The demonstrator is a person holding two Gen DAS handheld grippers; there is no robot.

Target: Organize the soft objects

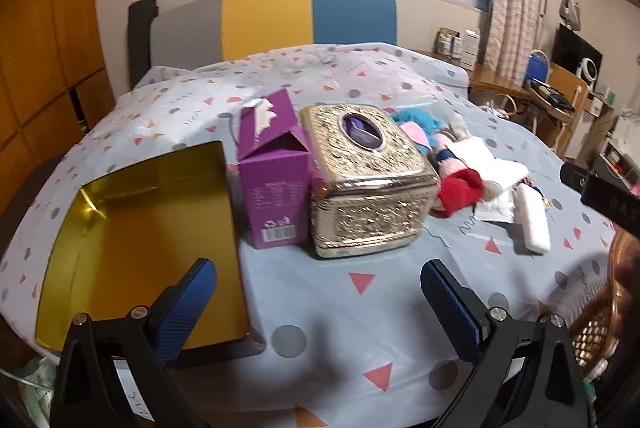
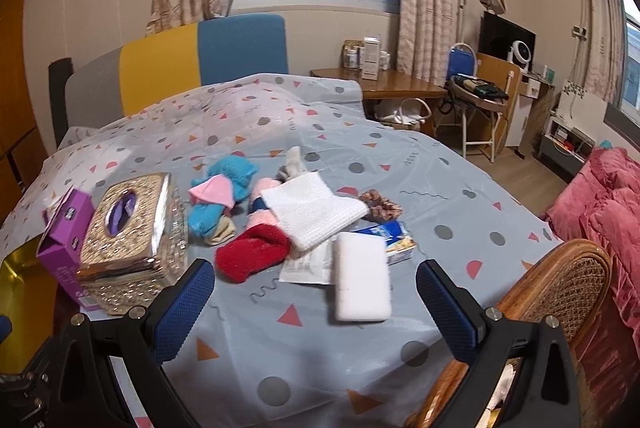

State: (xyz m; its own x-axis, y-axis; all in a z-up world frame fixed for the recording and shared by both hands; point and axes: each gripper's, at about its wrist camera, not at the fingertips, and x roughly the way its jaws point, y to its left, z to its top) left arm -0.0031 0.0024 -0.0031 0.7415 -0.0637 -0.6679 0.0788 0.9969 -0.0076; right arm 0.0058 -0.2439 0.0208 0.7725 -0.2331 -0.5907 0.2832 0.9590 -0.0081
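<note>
A pile of soft things lies on the patterned tablecloth (image 2: 460, 212): a red knit piece (image 2: 252, 258), a white waffle cloth (image 2: 312, 212), blue knit items (image 2: 234, 174), a pink cloth (image 2: 214, 194), a brown scrunchie (image 2: 380, 209) and a white sponge block (image 2: 362, 282). In the left wrist view the red piece (image 1: 460, 190) and the white sponge block (image 1: 532, 222) lie right of the ornate tissue box (image 1: 368, 180). My left gripper (image 1: 318, 302) is open and empty, near the table's front edge. My right gripper (image 2: 314, 302) is open and empty, just short of the sponge block.
An open gold tin (image 1: 136, 240) lies at the left, beside an open purple carton (image 1: 276, 176). A blue-and-white packet (image 2: 394, 240) lies by the sponge. A wicker chair (image 2: 560, 292) stands at the right. A colourful chair back (image 1: 272, 18) is behind the table.
</note>
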